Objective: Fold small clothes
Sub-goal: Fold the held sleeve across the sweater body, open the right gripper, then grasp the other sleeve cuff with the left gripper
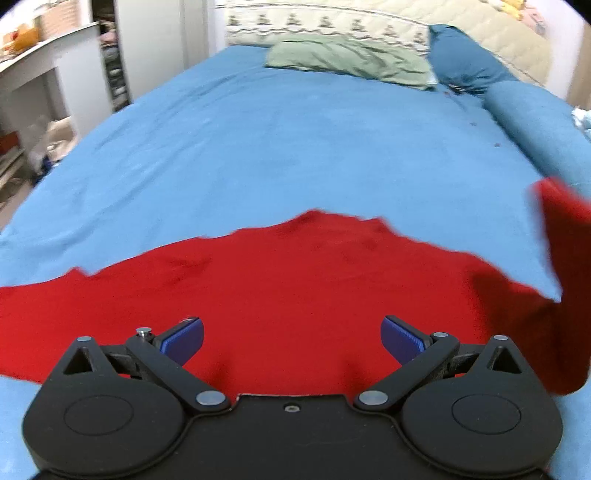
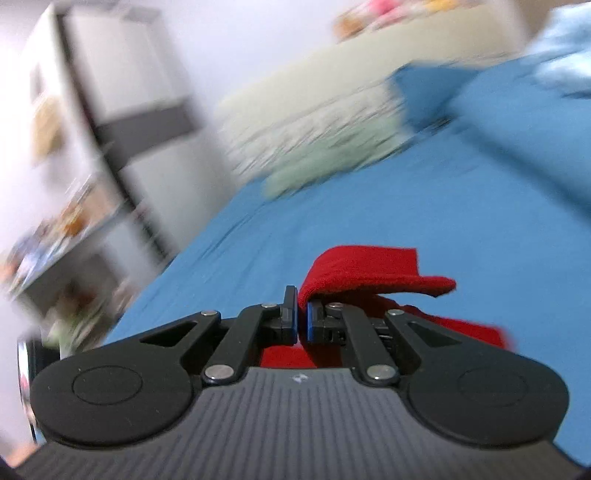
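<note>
A red garment lies spread on the blue bedsheet. My left gripper hovers over its near edge with the blue-padded fingers wide open and empty. At the right of the left wrist view, one end of the garment is lifted off the bed. My right gripper is shut on that end of the red garment, which drapes over the fingertips above the bedsheet. The right wrist view is blurred and tilted.
A green pillow, a dark blue pillow and a blue bolster lie at the bed's far end before a quilted headboard. White shelves and a desk stand left of the bed.
</note>
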`<state>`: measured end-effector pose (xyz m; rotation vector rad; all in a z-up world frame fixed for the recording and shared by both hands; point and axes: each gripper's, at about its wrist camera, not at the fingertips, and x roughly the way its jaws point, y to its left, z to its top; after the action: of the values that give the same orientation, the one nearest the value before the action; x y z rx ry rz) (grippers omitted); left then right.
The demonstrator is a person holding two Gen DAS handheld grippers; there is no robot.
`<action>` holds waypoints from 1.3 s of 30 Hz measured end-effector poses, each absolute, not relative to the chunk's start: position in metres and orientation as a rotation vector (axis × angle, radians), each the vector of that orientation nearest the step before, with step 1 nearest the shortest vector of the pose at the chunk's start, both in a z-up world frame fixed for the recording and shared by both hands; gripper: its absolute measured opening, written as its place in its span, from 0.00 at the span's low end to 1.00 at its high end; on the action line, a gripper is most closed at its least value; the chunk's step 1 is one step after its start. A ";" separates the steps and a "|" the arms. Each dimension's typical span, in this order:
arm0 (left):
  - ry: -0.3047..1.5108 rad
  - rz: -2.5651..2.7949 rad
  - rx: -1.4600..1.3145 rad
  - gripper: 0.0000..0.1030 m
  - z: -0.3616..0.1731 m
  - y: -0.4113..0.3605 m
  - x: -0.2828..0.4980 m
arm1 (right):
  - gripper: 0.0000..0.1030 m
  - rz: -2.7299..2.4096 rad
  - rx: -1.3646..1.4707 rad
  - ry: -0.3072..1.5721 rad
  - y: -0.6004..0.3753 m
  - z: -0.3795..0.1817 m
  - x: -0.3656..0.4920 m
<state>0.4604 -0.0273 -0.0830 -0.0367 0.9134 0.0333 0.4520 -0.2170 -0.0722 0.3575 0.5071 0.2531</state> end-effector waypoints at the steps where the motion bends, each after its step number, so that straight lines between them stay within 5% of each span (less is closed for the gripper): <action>1: 0.920 0.045 -0.025 1.00 -0.087 -0.021 0.460 | 0.19 0.302 0.344 0.556 -0.194 -0.092 0.461; 10: 0.980 0.049 -0.084 1.00 -0.113 0.018 0.456 | 0.26 0.444 0.153 0.841 -0.102 -0.192 0.468; 13: 0.975 0.008 -0.122 1.00 -0.113 0.014 0.459 | 0.78 0.420 0.131 0.798 -0.113 -0.183 0.442; 14: 0.973 -0.010 -0.127 1.00 -0.113 0.010 0.460 | 0.82 0.408 0.120 0.777 -0.124 -0.178 0.435; 25: 0.958 -0.315 0.094 0.98 -0.130 -0.091 0.461 | 0.86 0.086 0.058 0.784 -0.189 -0.159 0.378; 29: 0.989 -0.355 0.199 0.73 -0.156 -0.122 0.466 | 0.87 -0.050 0.070 0.812 -0.215 -0.175 0.373; 35: 0.941 -0.244 0.107 0.52 -0.158 -0.117 0.483 | 0.87 -0.132 0.080 0.850 -0.229 -0.191 0.380; 39: 0.913 -0.113 -0.053 0.49 -0.150 -0.085 0.490 | 0.87 -0.141 0.096 0.842 -0.229 -0.191 0.392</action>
<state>0.4903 -0.0845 -0.1499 -0.0530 0.9133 -0.1127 0.3918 -0.2294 -0.1912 0.0956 0.8424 -0.1406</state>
